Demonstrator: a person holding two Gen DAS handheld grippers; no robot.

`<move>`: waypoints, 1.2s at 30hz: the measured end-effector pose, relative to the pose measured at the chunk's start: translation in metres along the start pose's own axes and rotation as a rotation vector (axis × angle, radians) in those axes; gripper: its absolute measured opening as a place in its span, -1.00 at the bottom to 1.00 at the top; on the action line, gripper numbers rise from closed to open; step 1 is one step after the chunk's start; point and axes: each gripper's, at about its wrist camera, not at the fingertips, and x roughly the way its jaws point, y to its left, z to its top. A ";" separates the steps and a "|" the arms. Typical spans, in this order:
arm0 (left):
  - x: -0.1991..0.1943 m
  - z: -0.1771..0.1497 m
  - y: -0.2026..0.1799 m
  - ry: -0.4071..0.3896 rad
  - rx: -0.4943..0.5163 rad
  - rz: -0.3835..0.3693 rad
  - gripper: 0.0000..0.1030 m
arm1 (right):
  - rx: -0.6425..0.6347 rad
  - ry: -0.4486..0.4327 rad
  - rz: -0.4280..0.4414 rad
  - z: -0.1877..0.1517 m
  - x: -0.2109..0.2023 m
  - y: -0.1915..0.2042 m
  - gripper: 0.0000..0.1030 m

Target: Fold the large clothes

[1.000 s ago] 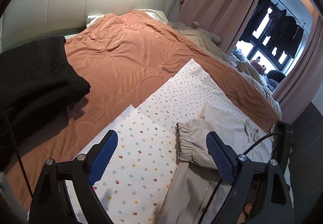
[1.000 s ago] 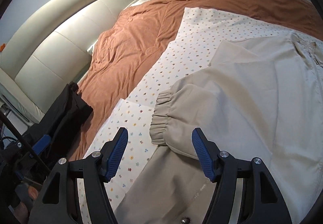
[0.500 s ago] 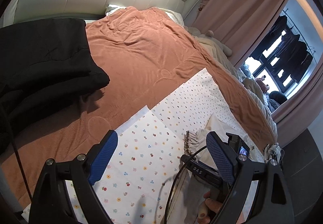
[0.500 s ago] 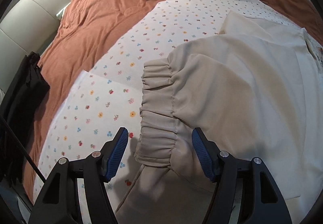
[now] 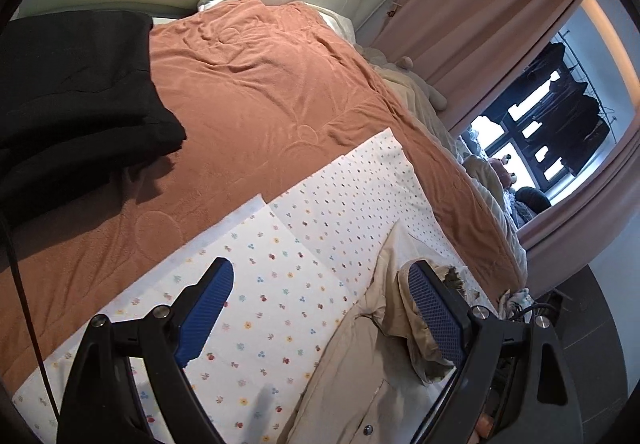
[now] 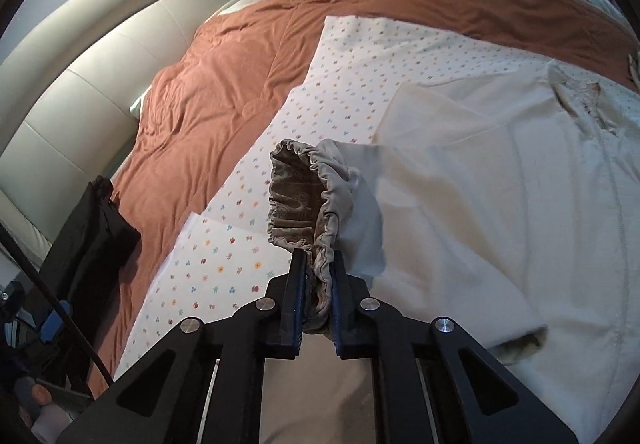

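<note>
Right gripper (image 6: 316, 284), jaws just closing, is pinching the beige jacket's (image 6: 500, 203) elastic cuff (image 6: 308, 195); left gripper (image 5: 320, 308) is hovering wide, empty; next: carrying sleeve across body.

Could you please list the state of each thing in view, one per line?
Right gripper: just closed, shut on the cuff.
Sleeve cuff: lifted off the sheet, its opening gaping.
Beige jacket: spread flat on the bed, unfolded, one sleeve raised.
Left gripper: open, holding nothing.
Floral sheet: laid flat under the jacket.
Orange blanket: spread over the bed, wrinkled.
Black garment: folded, lying on the blanket.
</note>
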 end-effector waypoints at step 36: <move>0.052 -0.051 -0.137 0.129 0.454 0.126 0.77 | 0.638 -0.029 -0.123 -0.107 -0.130 -0.290 0.67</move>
